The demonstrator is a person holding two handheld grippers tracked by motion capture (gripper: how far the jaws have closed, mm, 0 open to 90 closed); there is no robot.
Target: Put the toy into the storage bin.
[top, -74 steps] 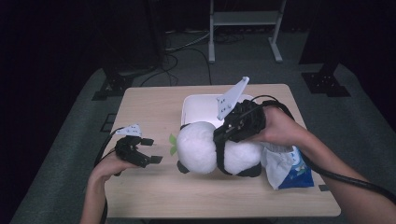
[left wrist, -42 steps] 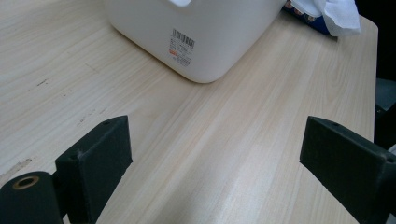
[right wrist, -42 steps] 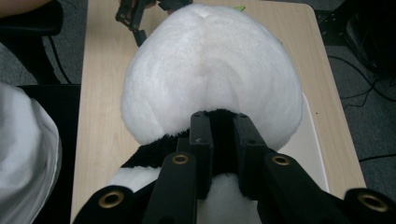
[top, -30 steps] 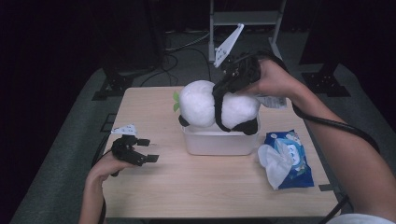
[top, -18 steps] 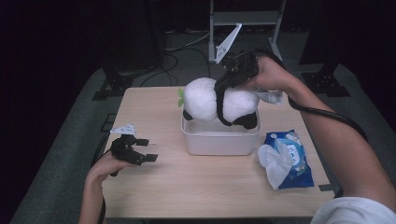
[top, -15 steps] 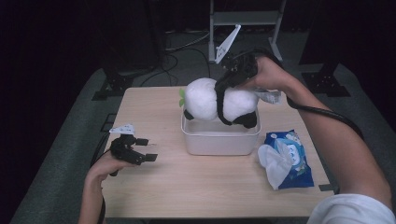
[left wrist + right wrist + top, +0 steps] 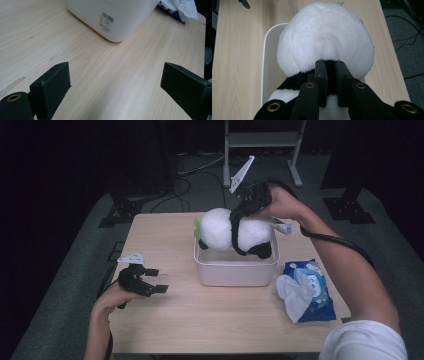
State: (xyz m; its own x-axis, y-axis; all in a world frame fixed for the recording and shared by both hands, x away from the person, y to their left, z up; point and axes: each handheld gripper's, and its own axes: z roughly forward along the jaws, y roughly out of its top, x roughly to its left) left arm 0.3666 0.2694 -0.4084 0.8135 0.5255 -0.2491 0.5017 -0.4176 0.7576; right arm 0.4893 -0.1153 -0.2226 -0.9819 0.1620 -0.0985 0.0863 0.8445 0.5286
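A white and black plush panda (image 7: 220, 227) hangs sideways low over a white plastic bin (image 7: 235, 272) at the table's middle, its underside about level with the rim. My right gripper (image 7: 239, 216) comes in from behind and is shut on the black band at the panda's neck. In the right gripper view the jaws (image 7: 331, 65) pinch that black fur, with the white head (image 7: 324, 35) beyond and the bin's wall (image 7: 268, 62) below. My left gripper (image 7: 157, 281) rests open on the table at the left, holding nothing; its view (image 7: 113, 82) looks at the bin (image 7: 110, 17).
A blue pack of wet wipes (image 7: 312, 287) with a white wipe pulled out lies right of the bin, and its corner is in the left gripper view (image 7: 180, 10). A metal stand (image 7: 260, 140) and cables are on the floor behind the table.
The right hand lifted the panda from the table in front of the bin, carried it over the bin, and has lowered it closer to the bin. The left gripper has stayed put.
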